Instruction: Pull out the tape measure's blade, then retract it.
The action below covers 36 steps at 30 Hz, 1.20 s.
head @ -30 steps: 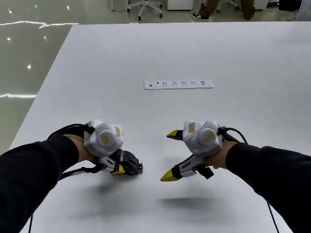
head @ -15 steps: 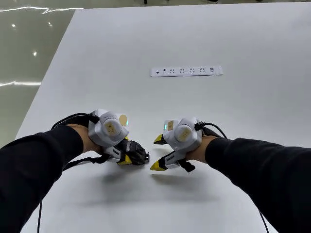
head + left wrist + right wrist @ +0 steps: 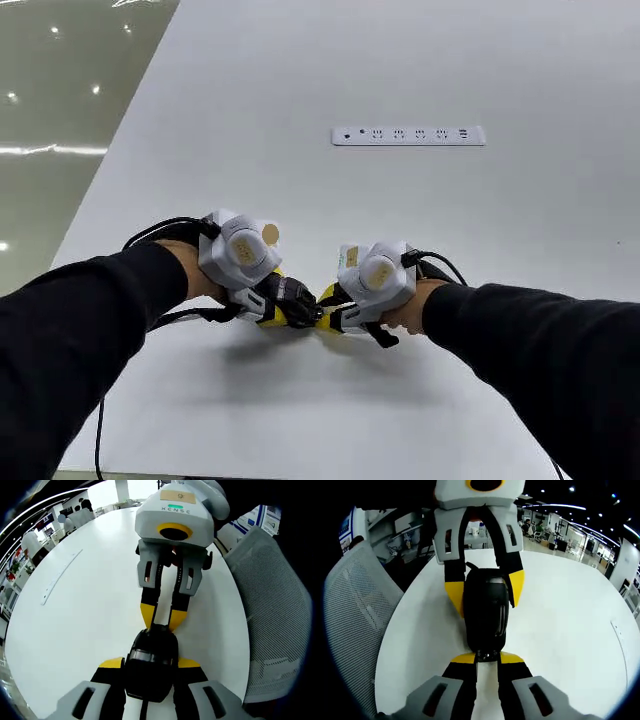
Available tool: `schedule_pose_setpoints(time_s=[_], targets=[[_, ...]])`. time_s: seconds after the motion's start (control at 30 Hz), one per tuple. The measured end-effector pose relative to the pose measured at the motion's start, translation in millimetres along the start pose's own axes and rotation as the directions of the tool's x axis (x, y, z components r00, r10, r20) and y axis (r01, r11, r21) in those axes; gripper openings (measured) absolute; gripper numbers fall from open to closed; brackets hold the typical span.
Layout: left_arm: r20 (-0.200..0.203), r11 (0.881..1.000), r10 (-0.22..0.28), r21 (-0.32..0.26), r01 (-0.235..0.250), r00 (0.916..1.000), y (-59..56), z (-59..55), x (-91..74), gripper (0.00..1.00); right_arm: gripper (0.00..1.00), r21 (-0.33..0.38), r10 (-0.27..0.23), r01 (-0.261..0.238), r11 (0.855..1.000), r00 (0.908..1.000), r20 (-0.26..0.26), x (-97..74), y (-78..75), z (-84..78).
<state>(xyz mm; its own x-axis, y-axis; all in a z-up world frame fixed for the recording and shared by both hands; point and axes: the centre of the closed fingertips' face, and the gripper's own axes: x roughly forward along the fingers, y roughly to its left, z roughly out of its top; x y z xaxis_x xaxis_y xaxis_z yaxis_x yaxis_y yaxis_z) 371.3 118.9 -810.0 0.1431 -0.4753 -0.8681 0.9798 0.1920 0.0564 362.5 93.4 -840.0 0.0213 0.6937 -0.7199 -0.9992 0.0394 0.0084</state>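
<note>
Head view: tape measure [image 3: 296, 297] in tool [image 3: 278, 303]

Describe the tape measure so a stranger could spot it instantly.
On the white table, look near the front edge, away from the white power strip. The tape measure is the rounded black case clamped in the left gripper, unlike the flat white strip.

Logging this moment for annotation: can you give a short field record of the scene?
surface: white table
tape measure: black case, no blade visibly drawn out
left gripper: shut on the tape measure's case
right gripper: jaws close together at the case's front end; hold on blade tip unclear
other: power strip, farther back on the table
</note>
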Motion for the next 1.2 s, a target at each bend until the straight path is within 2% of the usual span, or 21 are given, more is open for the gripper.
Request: schedule_pose_setpoints(time_s=[0.17,0.3,0.47,0.67,0.73,0.93,1.0,1.07,1.2], targets=[[-0.005,1.000,0.000,-0.001,0.000,1.0000,-0.1,-0.7,0.0,0.33,0.07,-0.011,0.004,-0.004,1.000,1.0000,-0.008,-1.5,0.1,-1.0],[-0.006,1.000,-0.002,-0.007,0.002,1.0000,-0.1,-1.2,-0.3,0.33,0.07,-0.061,-0.004,0.002,0.998,0.9996,-0.027,-4.7,-1.2,-4.8],[-0.002,1.000,-0.002,-0.018,0.002,1.0000,0.5,-1.2,0.0,0.33,0.08,-0.027,0.006,-0.007,1.000,0.9993,-0.036,-13.2,-3.6,-14.5],[0.000,1.000,0.005,-0.031,-0.005,1.0000,1.1,-2.2,-0.5,0.33,0.11,-0.008,-0.001,0.000,1.000,0.9990,-0.045,-9.1,-2.5,-11.5],[0.001,0.999,0.006,-0.033,-0.006,1.0000,1.3,-2.2,-0.4,0.33,0.13,0.015,-0.005,0.006,1.000,0.9995,-0.031,-9.7,-3.3,-8.9],[0.000,0.999,0.004,-0.034,-0.004,1.0000,1.2,-2.4,-0.6,0.33,0.12,-0.005,-0.006,0.006,1.000,0.9996,-0.026,-4.3,-3.0,-8.4],[0.000,0.999,0.008,-0.036,-0.008,1.0000,0.8,-2.6,-0.9,0.33,0.12,0.016,-0.012,0.013,1.000,0.9998,-0.017,-5.6,-2.9,-7.0],[0.004,0.999,0.008,-0.038,-0.008,1.0000,0.8,-2.7,-1.3,0.33,0.11,-0.015,-0.015,0.015,1.000,0.9999,-0.008,-6.4,-2.6,-6.7],[0.018,0.998,-0.008,-0.055,0.009,0.9998,2.0,-3.8,-2.9,0.33,0.10,-0.018,-0.023,0.022,1.000,0.9995,-0.020,-9.6,-3.5,-6.2]])
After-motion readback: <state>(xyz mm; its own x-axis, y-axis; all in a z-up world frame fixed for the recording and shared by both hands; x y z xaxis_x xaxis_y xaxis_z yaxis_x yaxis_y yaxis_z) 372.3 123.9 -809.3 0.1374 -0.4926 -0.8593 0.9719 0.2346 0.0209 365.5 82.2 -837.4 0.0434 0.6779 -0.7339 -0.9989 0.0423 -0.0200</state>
